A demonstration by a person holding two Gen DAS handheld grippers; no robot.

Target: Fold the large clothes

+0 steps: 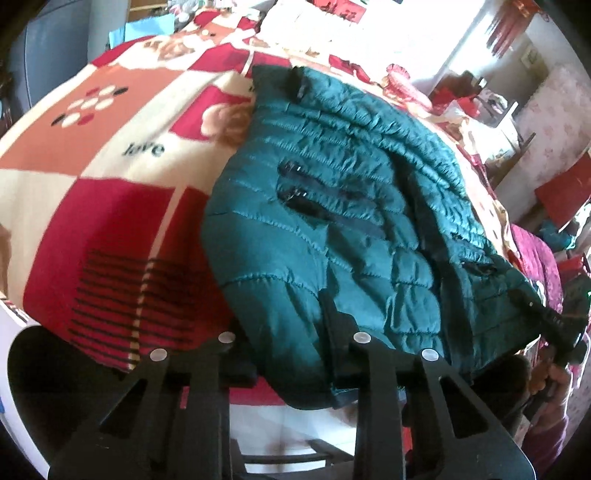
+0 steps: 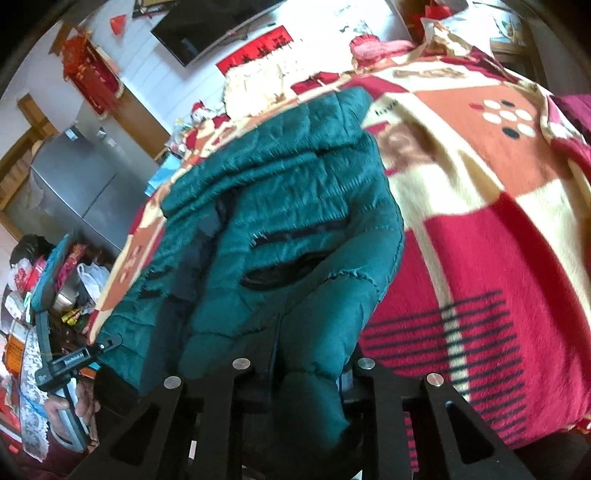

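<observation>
A dark teal quilted jacket point(image 1: 362, 206) lies on a bed under a red, cream and orange blanket point(image 1: 110, 206), with its near edge lifted. In the left wrist view my left gripper point(image 1: 293, 343) is shut on the jacket's near edge, and the fabric bunches between the fingers. My right gripper point(image 1: 554, 325) grips the jacket's other near corner at the far right. From the right wrist, that gripper point(image 2: 301, 365) has a thick fold of the jacket point(image 2: 288, 206) pinched between its fingers. The left gripper point(image 2: 107, 341) shows at lower left, clamped on the jacket's corner.
A person's hand point(image 2: 81, 402) holds the left gripper's handle. Beside the bed stand a silver refrigerator point(image 2: 85, 192) and a cluttered low table with bags point(image 2: 48, 280). A dark screen point(image 2: 207, 26) hangs on the far wall. Pale cushions point(image 2: 258, 81) lie at the bed's head.
</observation>
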